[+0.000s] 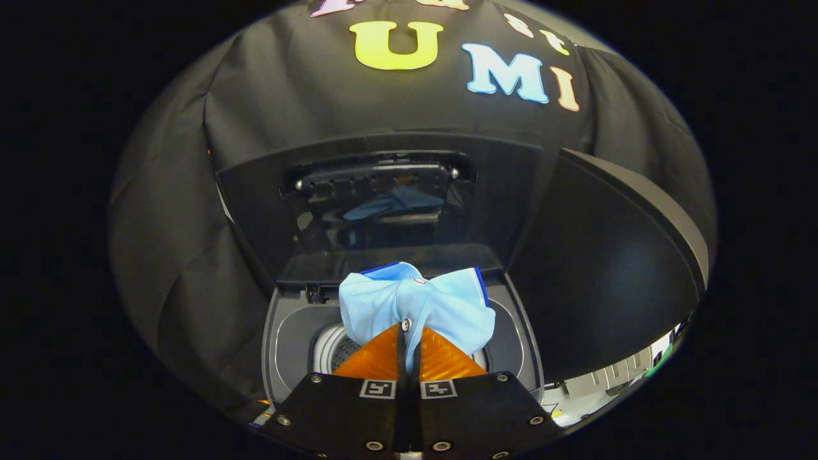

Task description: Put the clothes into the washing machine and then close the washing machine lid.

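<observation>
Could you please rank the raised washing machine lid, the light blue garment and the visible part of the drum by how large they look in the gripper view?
1. Raised lid.
2. Light blue garment, pinched in the gripper; it is nearer the camera, so true size is unsure.
3. Drum, mostly hidden behind the garment and fingers.

The tool (409, 345) hung over the front edge of the washing machine (287, 345), its two fingers closed together on a fold of the garment (415, 303). The garment bunched just ahead of the fingertips, above the machine's round drum opening (332, 348), which showed below it to the left of the fingers. Behind the garment, at the machine's back edge, the lid (383, 191) stood raised and upright, its inner face turned toward the tool. To the right of the machine and the lid stood a large curved panel (607, 268), close beside the machine's right edge. The booth wall (268, 96) lay behind the lid.
</observation>
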The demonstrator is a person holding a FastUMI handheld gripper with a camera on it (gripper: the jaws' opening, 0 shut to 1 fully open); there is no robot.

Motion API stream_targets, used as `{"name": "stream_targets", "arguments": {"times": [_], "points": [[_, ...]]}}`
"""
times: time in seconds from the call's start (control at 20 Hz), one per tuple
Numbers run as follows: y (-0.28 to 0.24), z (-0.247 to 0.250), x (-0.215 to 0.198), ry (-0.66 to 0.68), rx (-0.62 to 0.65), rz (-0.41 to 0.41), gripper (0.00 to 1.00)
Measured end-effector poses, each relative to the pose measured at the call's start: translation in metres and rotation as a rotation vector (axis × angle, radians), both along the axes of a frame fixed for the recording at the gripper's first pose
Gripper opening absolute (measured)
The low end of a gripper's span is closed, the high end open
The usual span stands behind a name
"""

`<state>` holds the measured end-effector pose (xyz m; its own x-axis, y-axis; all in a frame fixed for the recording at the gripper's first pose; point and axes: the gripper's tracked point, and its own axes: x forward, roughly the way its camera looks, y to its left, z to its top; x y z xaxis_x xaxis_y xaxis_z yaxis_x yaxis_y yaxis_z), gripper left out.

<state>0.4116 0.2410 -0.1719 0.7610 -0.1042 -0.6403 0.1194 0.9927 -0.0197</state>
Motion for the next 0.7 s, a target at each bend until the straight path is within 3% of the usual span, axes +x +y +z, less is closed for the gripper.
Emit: {"name": "stream_targets", "arguments": {"times": [0.5, 0.7], "points": [[0.015, -0.072, 0.0, 0.221, 0.043, 0.034, 0.0], [0.024, -0.089, 0.002, 0.288, 0.026, 0.088, 0.0]]}}
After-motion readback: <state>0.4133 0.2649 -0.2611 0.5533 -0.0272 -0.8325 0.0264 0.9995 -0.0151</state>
